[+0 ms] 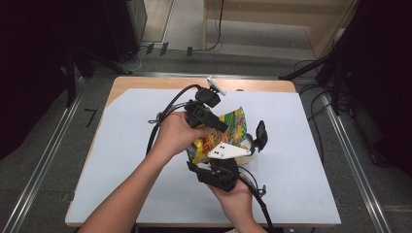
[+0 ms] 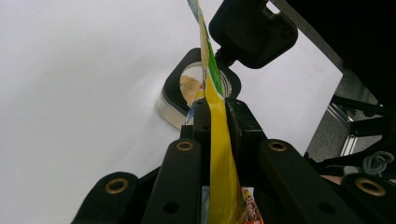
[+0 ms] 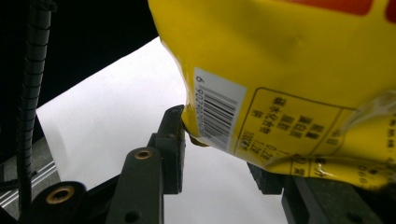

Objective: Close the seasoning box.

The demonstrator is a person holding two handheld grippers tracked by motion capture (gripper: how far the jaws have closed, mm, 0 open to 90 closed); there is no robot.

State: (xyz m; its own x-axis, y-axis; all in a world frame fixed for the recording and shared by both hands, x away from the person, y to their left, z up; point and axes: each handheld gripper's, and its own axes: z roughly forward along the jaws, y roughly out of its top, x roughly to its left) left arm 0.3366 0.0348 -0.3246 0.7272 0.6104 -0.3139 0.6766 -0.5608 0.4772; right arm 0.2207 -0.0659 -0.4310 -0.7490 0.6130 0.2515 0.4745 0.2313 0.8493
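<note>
A yellow printed snack bag hangs tilted over the middle of the table, held between both grippers. My left gripper is shut on its upper edge; in the left gripper view the jaws pinch the thin yellow film. My right gripper holds the bag from below, its jaws on either side of the barcode corner. Under the bag's mouth stands a small clear container with a black rim, beige crumbs inside and its black flip lid open. That container sits just right of the bag.
A pale sheet covers the wooden table. Cables trail from both grippers across it. Dark stands and floor rails surround the table.
</note>
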